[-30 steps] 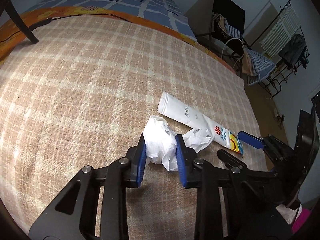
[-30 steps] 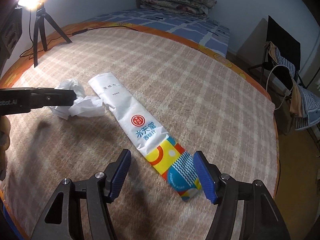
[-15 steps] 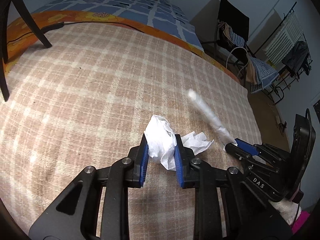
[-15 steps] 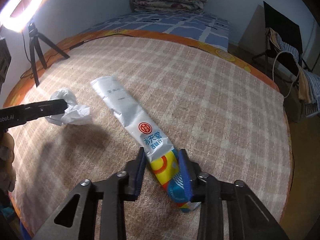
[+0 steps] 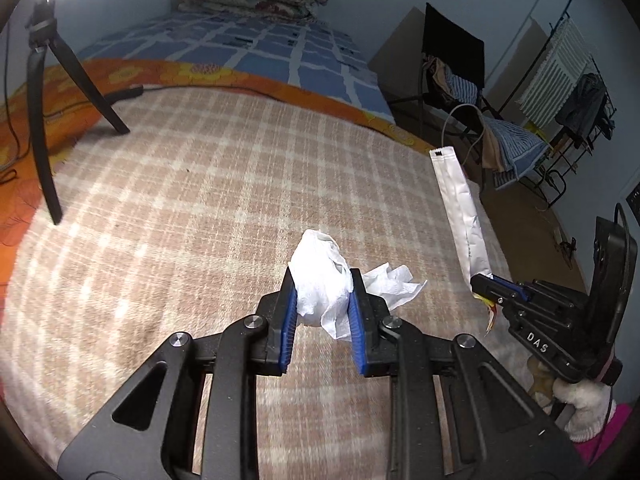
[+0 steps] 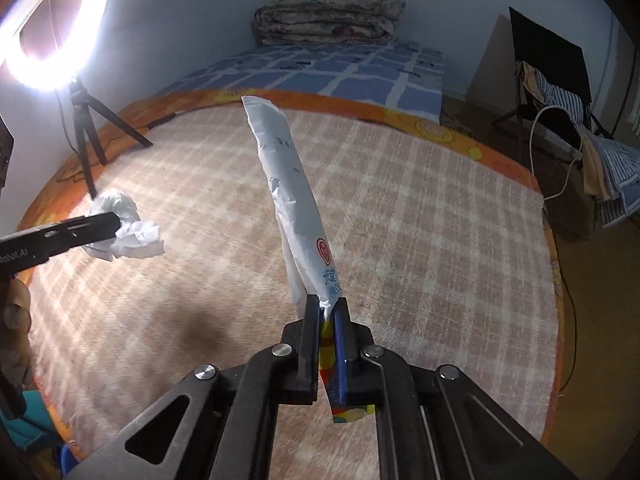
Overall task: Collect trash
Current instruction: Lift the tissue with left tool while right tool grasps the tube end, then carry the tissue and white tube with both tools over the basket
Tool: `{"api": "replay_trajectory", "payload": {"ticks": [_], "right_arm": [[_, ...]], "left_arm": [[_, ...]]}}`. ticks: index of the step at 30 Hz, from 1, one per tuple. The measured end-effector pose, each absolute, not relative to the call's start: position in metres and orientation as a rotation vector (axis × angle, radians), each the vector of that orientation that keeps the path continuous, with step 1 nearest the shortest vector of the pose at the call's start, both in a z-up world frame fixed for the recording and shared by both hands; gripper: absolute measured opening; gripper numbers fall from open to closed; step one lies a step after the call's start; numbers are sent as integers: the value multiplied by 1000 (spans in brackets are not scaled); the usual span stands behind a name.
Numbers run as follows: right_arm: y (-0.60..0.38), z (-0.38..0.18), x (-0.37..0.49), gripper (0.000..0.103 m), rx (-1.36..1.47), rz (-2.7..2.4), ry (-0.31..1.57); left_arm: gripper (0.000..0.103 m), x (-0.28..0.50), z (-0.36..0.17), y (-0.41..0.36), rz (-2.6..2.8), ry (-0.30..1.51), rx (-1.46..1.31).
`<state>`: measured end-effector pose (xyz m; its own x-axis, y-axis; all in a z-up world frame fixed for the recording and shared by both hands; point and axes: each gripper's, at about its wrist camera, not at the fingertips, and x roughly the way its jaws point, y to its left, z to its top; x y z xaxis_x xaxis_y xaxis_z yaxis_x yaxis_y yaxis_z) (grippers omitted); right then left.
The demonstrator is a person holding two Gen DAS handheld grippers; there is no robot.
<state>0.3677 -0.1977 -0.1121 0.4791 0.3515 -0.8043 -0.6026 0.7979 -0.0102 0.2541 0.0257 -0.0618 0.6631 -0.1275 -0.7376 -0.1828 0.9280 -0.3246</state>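
The left gripper [image 5: 323, 308] is clamped on a crumpled white tissue [image 5: 324, 284], soft and puffy, with a wrinkled flap sticking out to the right, held above the checked beige blanket [image 5: 192, 200]; the right gripper [image 6: 327, 320] is pinched flat on a long white wrapper [image 6: 292, 196], smooth and creased, its clamped lower end printed in bright colours, the plain end slanting upward clear of the fuzzy blanket; a glowing ring lamp [image 6: 52, 24] on a black tripod [image 6: 86, 136] stands at the far left.
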Motion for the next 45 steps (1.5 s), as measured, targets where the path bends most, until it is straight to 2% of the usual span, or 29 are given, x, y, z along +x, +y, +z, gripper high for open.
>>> {"api": "replay_trajectory", "payload": {"ticks": [11,26,35,45], "right_arm": [[-218,-62,314,4,-250,626,860],[-246,-25,223,4,-170,680,826],[-250,-26,171,4,-163,711,832],[-245,-45,107,4,-207,771,851]], "left_arm": [[22,198,-20,14,-3,794,-336],[22,108,20,-15,-67,719,-215],[22,64,23,-22,-84,706,-166],[22,17,-3,-17,-92,770,-141]]}}
